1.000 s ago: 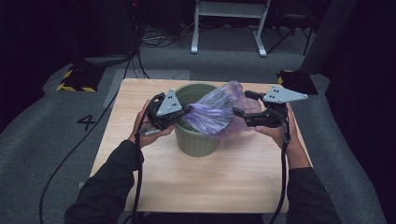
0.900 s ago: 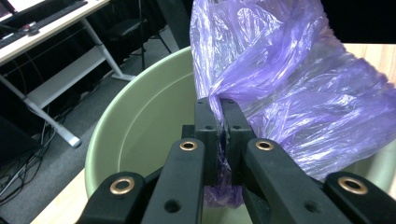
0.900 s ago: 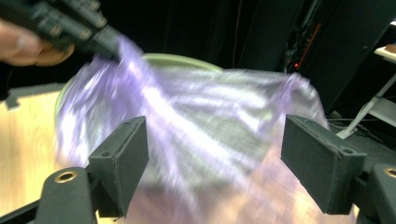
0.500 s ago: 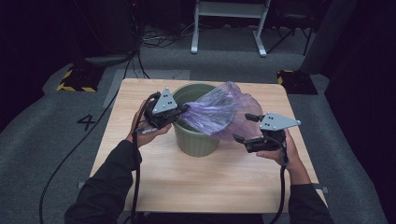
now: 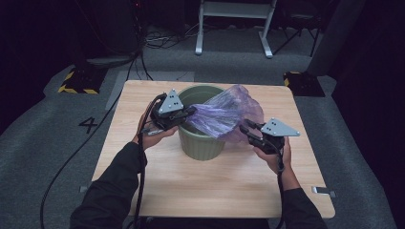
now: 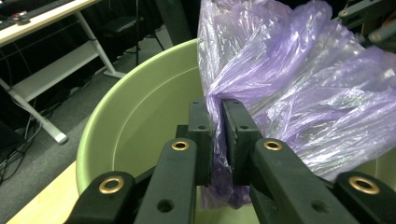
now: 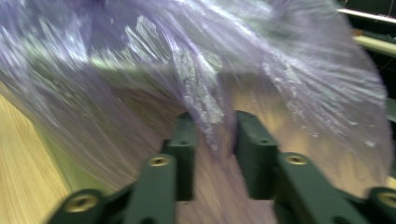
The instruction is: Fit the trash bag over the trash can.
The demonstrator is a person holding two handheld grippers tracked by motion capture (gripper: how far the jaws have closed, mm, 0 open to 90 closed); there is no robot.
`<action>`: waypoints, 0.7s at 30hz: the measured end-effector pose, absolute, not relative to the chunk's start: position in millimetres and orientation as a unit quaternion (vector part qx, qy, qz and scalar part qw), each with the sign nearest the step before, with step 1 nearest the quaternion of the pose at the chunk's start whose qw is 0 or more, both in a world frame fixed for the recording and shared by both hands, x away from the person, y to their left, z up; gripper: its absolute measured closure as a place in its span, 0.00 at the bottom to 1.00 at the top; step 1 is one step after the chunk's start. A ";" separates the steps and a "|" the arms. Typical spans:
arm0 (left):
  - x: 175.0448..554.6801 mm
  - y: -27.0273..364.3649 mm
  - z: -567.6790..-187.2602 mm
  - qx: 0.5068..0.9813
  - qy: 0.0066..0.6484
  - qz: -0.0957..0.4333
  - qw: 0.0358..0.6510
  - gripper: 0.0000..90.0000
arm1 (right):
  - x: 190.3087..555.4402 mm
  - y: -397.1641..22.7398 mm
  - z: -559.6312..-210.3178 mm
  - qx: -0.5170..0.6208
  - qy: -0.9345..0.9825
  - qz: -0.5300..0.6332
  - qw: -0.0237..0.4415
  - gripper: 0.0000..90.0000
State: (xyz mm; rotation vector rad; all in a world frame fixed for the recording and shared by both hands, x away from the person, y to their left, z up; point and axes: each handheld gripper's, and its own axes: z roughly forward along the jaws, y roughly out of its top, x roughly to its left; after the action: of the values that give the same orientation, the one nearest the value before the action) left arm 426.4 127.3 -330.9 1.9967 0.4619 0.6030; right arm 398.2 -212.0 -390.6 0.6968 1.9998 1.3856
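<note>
A pale green bin (image 5: pixel 203 145) stands in the middle of the wooden table (image 5: pixel 215 186). A crinkled purple plastic bag (image 5: pixel 229 114) lies across its mouth and hangs over its right rim. At the left rim, my left gripper (image 5: pixel 191 112) is shut on a gathered edge of the bag (image 6: pixel 303 93). Its jaws have just been opening a little, and the film is still pinched between the pads (image 6: pixel 217 105) above the bin's inner wall (image 6: pixel 140 121). My right gripper (image 5: pixel 246 126) sits low beside the bin's right side. Its jaws have just been closing, with a gap left and a fold of bag (image 7: pixel 140 56) between them (image 7: pixel 215 119).
The table's front half is bare wood. Behind the table stands a white metal frame (image 5: pixel 234 28). Two yellow-and-black striped bases (image 5: pixel 76 81) (image 5: pixel 303 83) sit on the grey floor at the table's far corners. A black cable (image 5: pixel 71 157) runs across the floor at left.
My right gripper has dropped from the bag's upper right edge to low beside the bin, and its jaws have narrowed. The left gripper has stayed at the left rim.
</note>
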 end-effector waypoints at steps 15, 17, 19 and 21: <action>427.8 122.2 -324.4 0.812 0.217 0.216 0.496 0.19 | 395.8 -241.6 -359.4 0.292 0.698 0.546 0.361 1.00; 426.8 121.7 -323.9 0.815 0.216 0.216 0.492 0.17 | 397.6 -244.8 -353.6 0.297 0.694 0.543 0.369 1.00; 426.3 121.9 -323.8 0.818 0.212 0.214 0.490 0.17 | 399.1 -246.6 -348.9 0.301 0.690 0.541 0.374 1.00; 426.6 122.2 -323.8 0.820 0.211 0.205 0.491 0.17 | 400.5 -246.4 -344.9 0.306 0.687 0.537 0.383 1.00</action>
State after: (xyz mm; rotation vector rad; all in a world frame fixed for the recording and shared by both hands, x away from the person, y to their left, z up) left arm 426.6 122.2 -323.8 1.9901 0.5121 0.4985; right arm 400.5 -246.4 -344.9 0.7808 1.7520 1.3689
